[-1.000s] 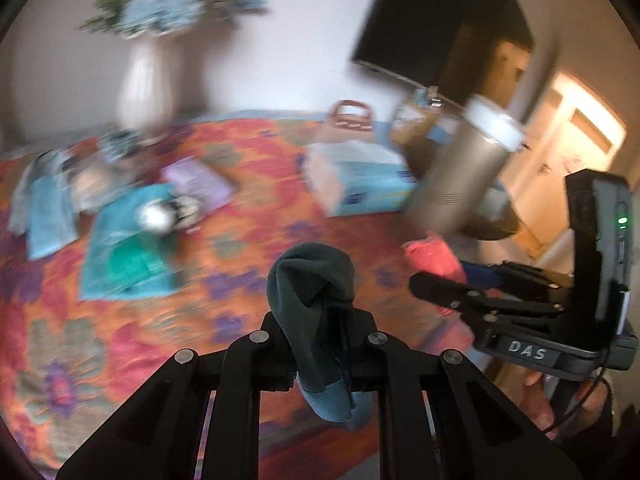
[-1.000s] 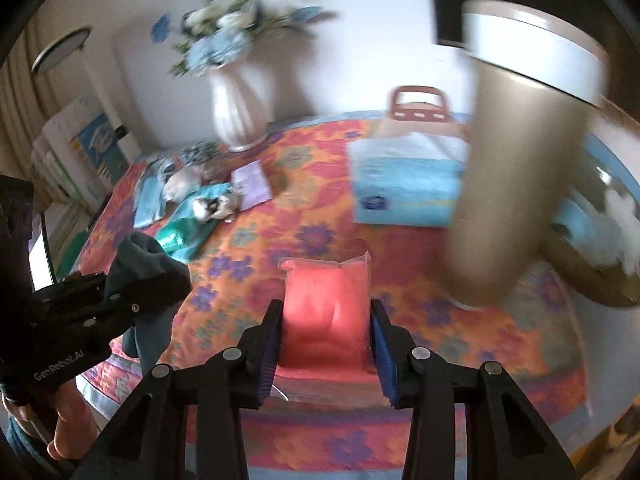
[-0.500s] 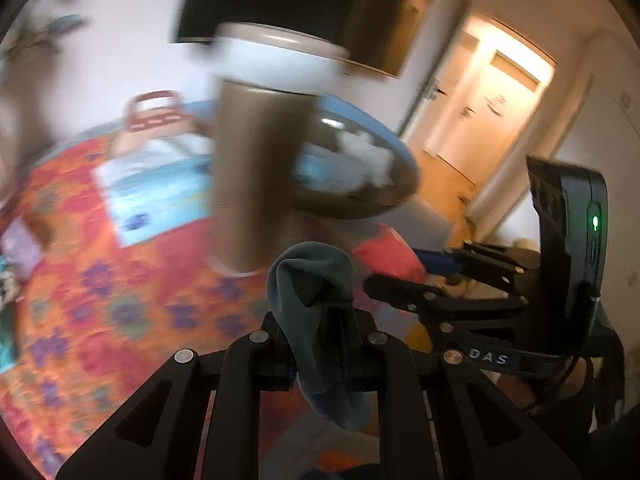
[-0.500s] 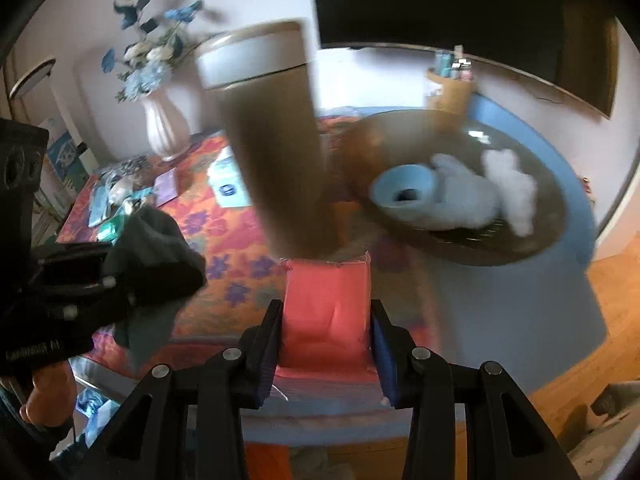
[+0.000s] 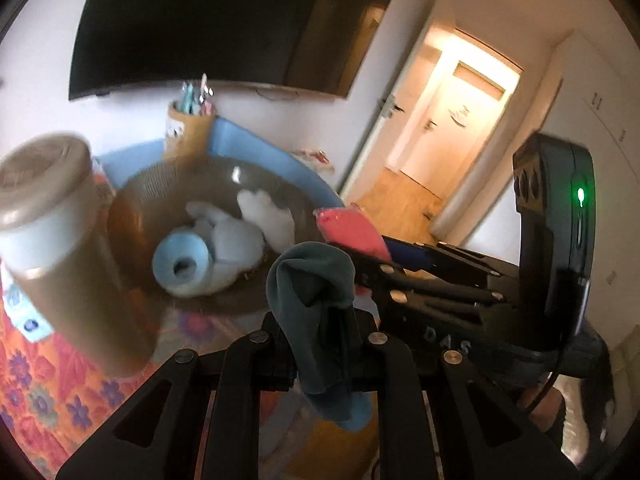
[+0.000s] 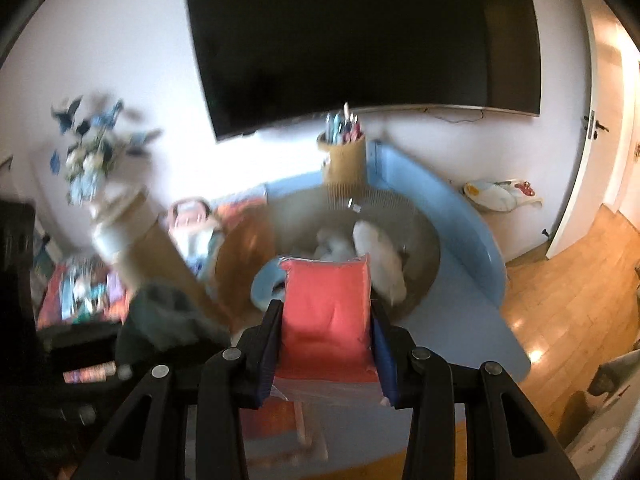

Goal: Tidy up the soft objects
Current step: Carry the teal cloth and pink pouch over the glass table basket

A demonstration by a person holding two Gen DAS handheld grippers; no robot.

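My left gripper [image 5: 320, 320] is shut on a dark teal sock [image 5: 316, 292] that hangs down between its fingers. My right gripper [image 6: 326, 320] is shut on a red cloth packet in clear wrap [image 6: 326, 308]; the packet also shows in the left wrist view [image 5: 352, 232]. Both grippers are held in the air before a wide brown bowl [image 5: 132, 208], which also shows in the right wrist view [image 6: 424, 248]. The bowl holds white soft pieces [image 5: 268, 212] and a light blue roll [image 5: 182, 264].
A tall tan cylinder with a white band [image 5: 60, 240] stands left of the bowl on the orange flowered cloth [image 5: 36, 380]. A pen holder [image 6: 344, 156] stands behind the bowl under a wall TV [image 6: 360, 40]. A flower vase [image 6: 92, 152] is far left. An open doorway [image 5: 452, 120] lies to the right.
Both grippers have swung to the right, away from the flowered cloth and its loose items, and now face the brown bowl. Each still holds its item.
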